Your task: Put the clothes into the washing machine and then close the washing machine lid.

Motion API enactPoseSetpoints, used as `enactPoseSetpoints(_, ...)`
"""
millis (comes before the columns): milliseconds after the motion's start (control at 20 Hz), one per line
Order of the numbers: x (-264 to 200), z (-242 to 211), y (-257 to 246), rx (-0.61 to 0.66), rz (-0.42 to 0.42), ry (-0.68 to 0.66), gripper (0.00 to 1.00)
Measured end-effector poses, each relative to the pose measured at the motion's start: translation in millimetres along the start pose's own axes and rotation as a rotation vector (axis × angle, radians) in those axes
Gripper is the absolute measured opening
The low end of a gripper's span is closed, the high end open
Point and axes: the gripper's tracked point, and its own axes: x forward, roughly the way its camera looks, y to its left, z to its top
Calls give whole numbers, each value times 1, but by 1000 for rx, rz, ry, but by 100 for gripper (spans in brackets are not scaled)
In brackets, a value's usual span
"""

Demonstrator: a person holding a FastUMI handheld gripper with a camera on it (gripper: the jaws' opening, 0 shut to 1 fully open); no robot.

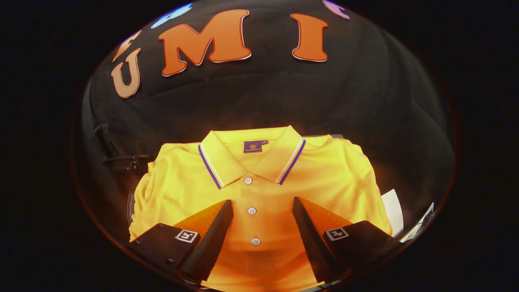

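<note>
A folded yellow polo shirt lies flat below and ahead of me, its collar trimmed in purple and white and pointing away. Three white buttons run down its placket, which passes between my fingers. My gripper hovers over the shirt's chest and stands open, with a wide gap between the two fingertips and nothing pinched. I cannot tell whether the fingertips touch the cloth. The shirt hides most of whatever it rests on.
A dark object with a curved edge peeks out beside the shirt's left shoulder. Something white and flat sticks out past the shirt's right side. The black cloth wall rises close behind the collar.
</note>
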Motion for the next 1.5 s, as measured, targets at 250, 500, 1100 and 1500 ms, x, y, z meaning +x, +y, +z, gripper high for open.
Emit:
enactPoseSetpoints(250, 1, -2, 7, -27, 19, 48, 94)
enactPoseSetpoints(500, 1, 0, 23, -39, 70, 47, 22)
enactPoseSetpoints(1100, -14, 12, 26, 62, 153, -70, 9)
enactPoseSetpoints(1500, -76, 55, 53, 142, 246, -223, 8)
